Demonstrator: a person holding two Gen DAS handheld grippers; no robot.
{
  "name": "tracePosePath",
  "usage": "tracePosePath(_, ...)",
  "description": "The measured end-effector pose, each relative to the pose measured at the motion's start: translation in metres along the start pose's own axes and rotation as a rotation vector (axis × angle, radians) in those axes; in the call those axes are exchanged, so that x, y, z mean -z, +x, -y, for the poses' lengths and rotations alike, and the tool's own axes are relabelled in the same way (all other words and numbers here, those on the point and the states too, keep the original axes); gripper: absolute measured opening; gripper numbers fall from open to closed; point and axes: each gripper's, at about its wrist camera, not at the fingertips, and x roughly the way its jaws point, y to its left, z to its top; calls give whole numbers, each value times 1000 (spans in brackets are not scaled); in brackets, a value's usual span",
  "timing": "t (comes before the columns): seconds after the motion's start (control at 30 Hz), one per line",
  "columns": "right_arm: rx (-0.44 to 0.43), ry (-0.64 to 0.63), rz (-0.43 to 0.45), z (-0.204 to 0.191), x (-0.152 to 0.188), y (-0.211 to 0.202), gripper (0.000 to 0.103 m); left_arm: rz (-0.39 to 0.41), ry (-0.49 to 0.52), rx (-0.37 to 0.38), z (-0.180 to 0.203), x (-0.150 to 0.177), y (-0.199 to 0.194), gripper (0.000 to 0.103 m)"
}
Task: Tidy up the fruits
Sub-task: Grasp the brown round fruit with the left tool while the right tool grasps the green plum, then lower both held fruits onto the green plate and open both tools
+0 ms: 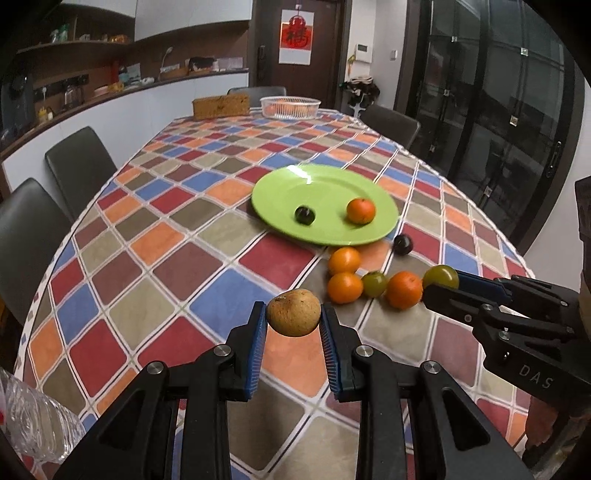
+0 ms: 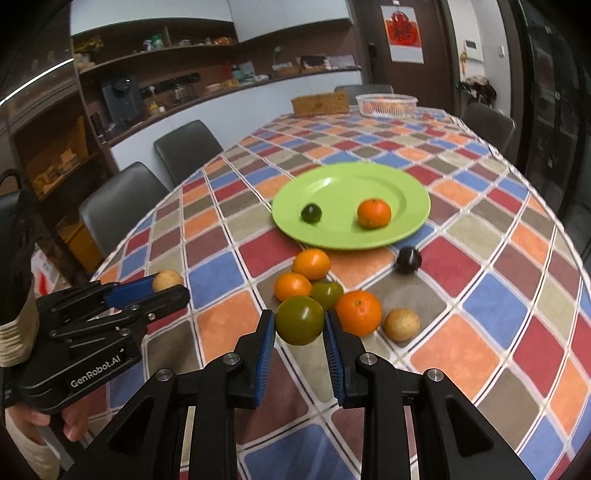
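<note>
Checked tabletop [image 1: 207,229] below, my left fingers [image 1: 258,332] clamp a light, firm brown fruit [image 1: 293,312] across its middle, my right fingers [image 2: 267,339] a smooth, slippery green tomato [image 2: 299,319].

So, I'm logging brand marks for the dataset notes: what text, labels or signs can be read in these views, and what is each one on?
"DAS": on the body of the right gripper, seen from the left wrist view.
"GenRobot.AI": on the body of the left gripper, seen from the right wrist view.
Red paper hanging on the door: a decorative character, too blurred to read.
Items on the shelves: any labels are too small to read.
</note>
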Motion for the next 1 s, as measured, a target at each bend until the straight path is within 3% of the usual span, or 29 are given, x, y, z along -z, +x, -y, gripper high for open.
tracePosePath(0.53, -13, -72, 129, 21, -62, -20, 28, 99, 13, 55, 23, -61, 3, 29)
tracePosePath(1.0, -11, -40, 131, 57, -121, 19, 28, 125, 7, 73, 24, -122, 43, 28)
